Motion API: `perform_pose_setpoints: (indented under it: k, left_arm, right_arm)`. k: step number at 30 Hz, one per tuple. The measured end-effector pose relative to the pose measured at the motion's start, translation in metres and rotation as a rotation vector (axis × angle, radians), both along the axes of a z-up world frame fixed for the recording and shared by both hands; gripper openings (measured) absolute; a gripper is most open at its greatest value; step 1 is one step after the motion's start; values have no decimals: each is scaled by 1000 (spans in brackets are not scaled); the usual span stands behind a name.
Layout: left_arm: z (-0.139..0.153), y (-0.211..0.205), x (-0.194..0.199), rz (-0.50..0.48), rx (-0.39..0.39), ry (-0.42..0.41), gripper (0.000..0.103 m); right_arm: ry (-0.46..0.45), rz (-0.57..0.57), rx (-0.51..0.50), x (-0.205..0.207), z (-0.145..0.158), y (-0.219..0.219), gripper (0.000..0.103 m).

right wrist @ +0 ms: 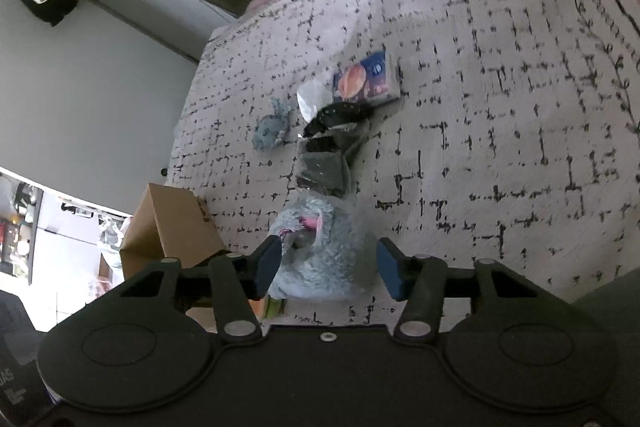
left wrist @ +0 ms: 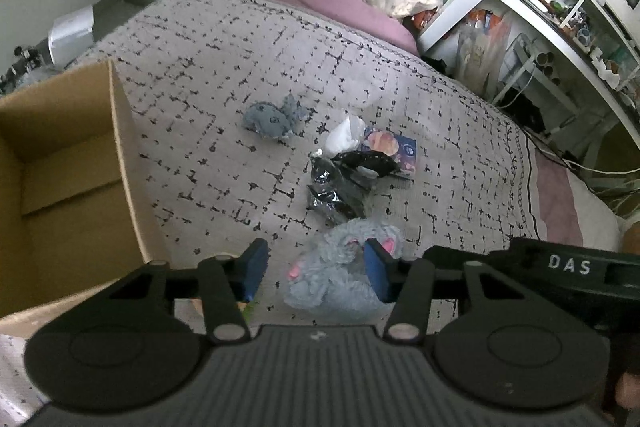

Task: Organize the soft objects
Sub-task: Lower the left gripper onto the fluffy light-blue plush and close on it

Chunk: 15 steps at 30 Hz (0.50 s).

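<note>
1. The box (left wrist: 60,163) is cut off by the left edge and hidden below by the left gripper's body.
2. The plush's (right wrist: 320,259) near end is hidden behind the right gripper.
3. The packet's (right wrist: 366,77) print is too blurred to read.

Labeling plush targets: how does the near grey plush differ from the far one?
The near grey plush looks bigger and shaggier, with pink ear patches; the far grey plush looks smaller, with no pink showing. The near one sits between the open fingers of the right hand-held gripper; the far one lies alone on the bedspread. The near one abuts the black foil packets; the far one lies apart. Both are grey-blue, soft, outside the cardboard box.
</note>
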<state>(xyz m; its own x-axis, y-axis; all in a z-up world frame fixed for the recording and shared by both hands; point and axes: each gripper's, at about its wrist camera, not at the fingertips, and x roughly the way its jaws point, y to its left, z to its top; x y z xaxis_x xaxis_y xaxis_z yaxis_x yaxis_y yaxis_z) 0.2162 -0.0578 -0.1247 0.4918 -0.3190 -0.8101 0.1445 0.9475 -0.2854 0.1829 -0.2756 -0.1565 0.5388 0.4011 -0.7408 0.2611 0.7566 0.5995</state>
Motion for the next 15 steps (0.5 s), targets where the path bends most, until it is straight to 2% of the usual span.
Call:
perform_pose_setpoints:
  k: [4,8,15]
  left_arm:
    - [-12,-1,9,8,-24,41,45]
    - [-21,-3,16,14,-34,68,43]
    - [-37,-10,26,17,-35,115,43]
  right_arm:
    - [38,-22,44,7,-13,1,45]
    - [80,-56,74,12,-25,0,39]
    - [126,-83,103,20,-41,2,38]
